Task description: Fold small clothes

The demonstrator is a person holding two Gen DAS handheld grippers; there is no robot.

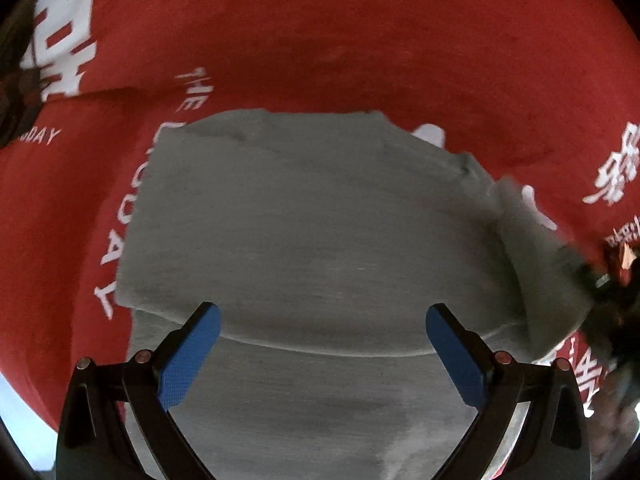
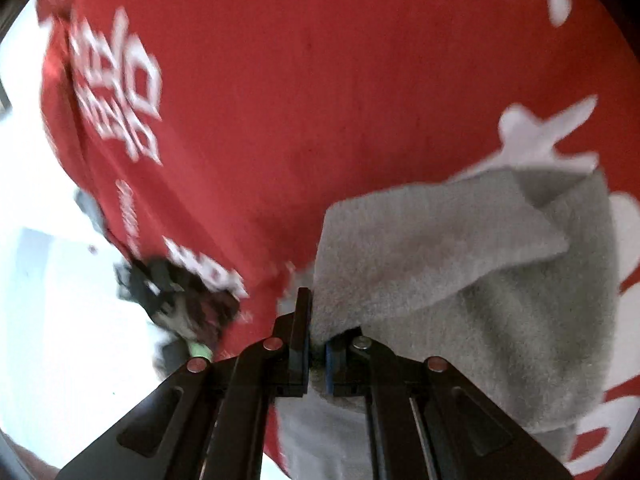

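Grey garment partly folded, one corner in my grip.

My right gripper (image 2: 318,354) is pinched on a corner of the grey garment (image 1: 320,232), lifting a flap; my left gripper (image 1: 322,320) hangs spread above it, holding nothing. One fold looks done, more remains. It lies on a red cloth (image 1: 360,40) with white lettering; the room beyond is a pale blur.

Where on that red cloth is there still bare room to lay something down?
The widest bare stretch of the red cloth lies beyond the far edge of the grey garment, between the white lettering on either side. Nearer, it is crowded: the garment fills the middle under the open left gripper, and the right gripper pinches its corner.
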